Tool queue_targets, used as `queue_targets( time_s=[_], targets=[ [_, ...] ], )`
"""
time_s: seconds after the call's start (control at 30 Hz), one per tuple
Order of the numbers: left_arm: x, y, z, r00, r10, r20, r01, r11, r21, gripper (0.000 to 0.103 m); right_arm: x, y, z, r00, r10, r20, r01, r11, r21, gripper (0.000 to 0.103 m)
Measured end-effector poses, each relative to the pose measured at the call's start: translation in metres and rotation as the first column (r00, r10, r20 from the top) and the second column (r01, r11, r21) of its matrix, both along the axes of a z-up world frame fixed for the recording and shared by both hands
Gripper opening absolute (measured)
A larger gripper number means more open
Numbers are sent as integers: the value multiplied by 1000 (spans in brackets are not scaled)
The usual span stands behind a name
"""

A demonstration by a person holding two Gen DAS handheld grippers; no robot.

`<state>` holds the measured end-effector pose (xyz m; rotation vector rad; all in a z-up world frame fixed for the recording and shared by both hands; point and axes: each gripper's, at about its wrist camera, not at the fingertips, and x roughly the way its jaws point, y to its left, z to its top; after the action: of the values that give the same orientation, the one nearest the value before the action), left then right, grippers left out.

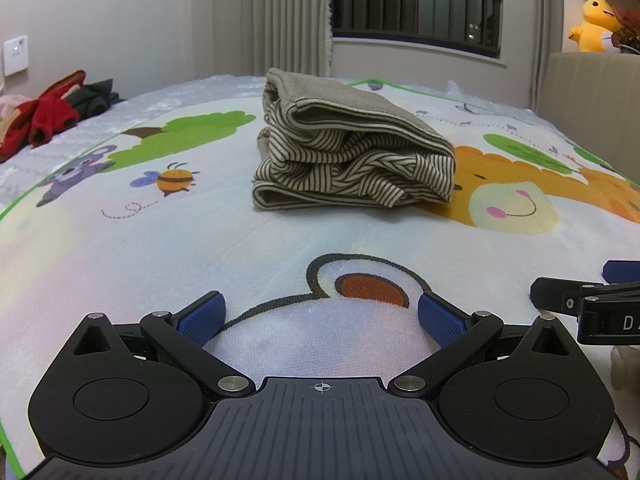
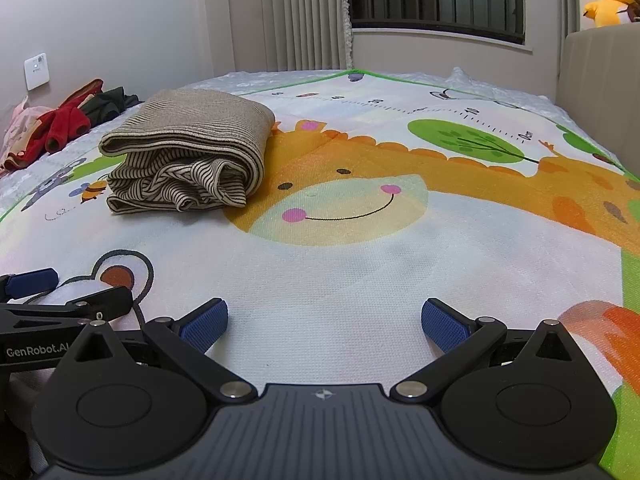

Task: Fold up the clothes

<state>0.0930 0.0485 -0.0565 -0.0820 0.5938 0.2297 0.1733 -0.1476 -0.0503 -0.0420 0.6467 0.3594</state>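
Bedroom walls, a curtain and a barred window back the bed, which carries a cartoon animal mat (image 2: 360, 272). Red and dark clothes (image 1: 52, 114) lie heaped far left. Both the left claw (image 1: 322, 318) and right claw (image 2: 324, 320) hover low, fingers apart, empty. Ahead sits the folded striped garment (image 1: 352, 160), soft and layered.

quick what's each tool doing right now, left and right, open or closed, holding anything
Left tool: open, holding nothing, low over the printed mat.
Right tool: open, holding nothing; the folded striped garment lies untouched ahead.
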Motion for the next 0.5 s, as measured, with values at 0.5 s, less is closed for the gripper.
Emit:
queue_targets(
  time_s=[0.5],
  targets=[
    [0, 0, 0, 1000, -1, -2, 1, 1000, 3, 103, -1, -2, 0, 1000, -3, 2, 3, 1000, 14, 103]
  ],
)
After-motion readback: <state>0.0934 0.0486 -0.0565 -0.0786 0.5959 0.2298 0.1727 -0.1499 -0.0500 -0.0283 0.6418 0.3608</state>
